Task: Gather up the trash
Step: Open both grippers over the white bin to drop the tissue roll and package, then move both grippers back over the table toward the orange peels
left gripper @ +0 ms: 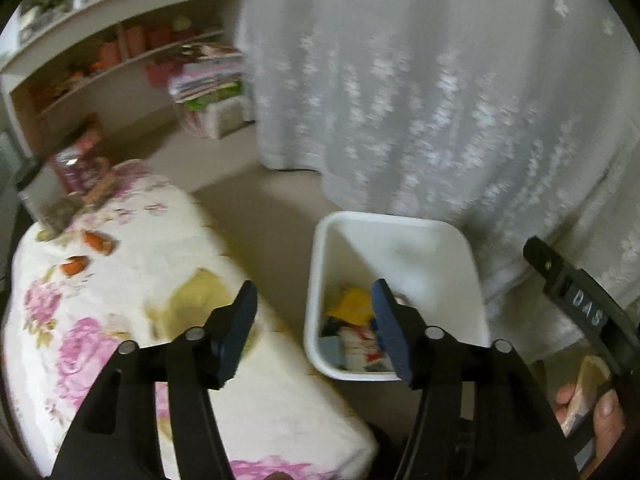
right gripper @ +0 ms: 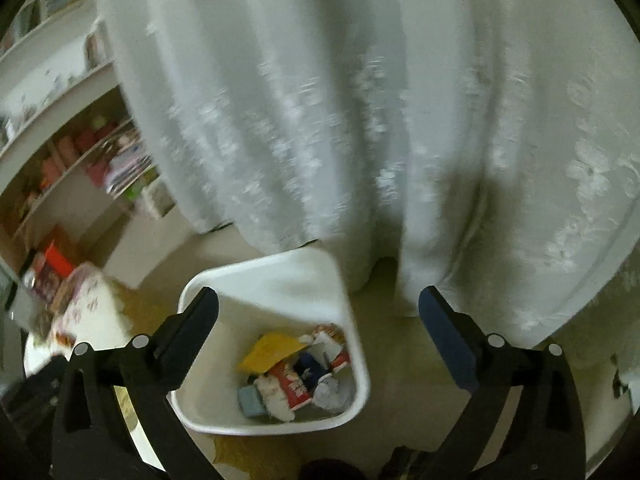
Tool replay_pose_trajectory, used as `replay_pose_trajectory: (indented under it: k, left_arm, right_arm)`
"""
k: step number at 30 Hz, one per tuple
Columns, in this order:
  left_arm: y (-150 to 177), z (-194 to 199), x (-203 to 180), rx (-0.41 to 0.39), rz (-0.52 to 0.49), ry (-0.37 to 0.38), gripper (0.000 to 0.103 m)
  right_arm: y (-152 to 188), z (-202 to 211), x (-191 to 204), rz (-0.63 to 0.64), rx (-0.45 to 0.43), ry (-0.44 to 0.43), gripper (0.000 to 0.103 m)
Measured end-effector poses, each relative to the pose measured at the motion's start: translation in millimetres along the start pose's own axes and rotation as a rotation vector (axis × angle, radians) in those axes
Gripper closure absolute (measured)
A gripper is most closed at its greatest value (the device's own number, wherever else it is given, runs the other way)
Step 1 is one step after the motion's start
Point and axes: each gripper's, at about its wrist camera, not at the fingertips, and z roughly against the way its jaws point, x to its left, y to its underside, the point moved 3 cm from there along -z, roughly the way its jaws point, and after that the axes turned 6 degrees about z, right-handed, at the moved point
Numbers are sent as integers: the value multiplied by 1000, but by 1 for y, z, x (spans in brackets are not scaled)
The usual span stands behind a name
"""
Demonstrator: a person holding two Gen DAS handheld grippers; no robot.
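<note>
A white bin point(left gripper: 400, 240) stands on the floor between the table and the curtain. Mixed trash point(left gripper: 354, 334) lies in its bottom: a yellow wrapper, red-and-white packets, a grey-blue piece. My left gripper point(left gripper: 314, 292) hovers open over the bin's near left edge, with nothing between its fingers. In the right wrist view the same bin point(right gripper: 280, 280) sits below, its trash point(right gripper: 296, 376) plainly visible. My right gripper point(right gripper: 318, 296) is wide open above it and empty. Two small orange pieces point(left gripper: 98, 242) lie on the floral tablecloth point(left gripper: 120, 340).
A white lace curtain point(left gripper: 420, 100) hangs right behind the bin. Jars and packets point(left gripper: 76, 168) crowd the table's far end. A shelf unit point(left gripper: 120, 60) with boxes stands at the back left. A hand point(left gripper: 600, 412) holds the right tool at the lower right edge.
</note>
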Motion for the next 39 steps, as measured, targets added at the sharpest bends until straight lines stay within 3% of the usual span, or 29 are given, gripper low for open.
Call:
replay_pose_trajectory:
  k: [5,11,16,26,39]
  left_arm:
    - [20,17,55,-14,70,-110,29]
    - [65,31,137,35,208,-248,29]
    - [92,53,187,21,250,-349,29]
    - [125,80,245,15,302,-466,25]
    - [151,80,301,88,361,-573,25]
  right_arm:
    - [11,3,48,113,13,-53,7]
    - [38,9,117,257,37,-158,7]
    - [67,21,174,419,44,-225,7]
    - [112,41,244,586,94,-343,7]
    - [145,47,298,713,146,-400,7]
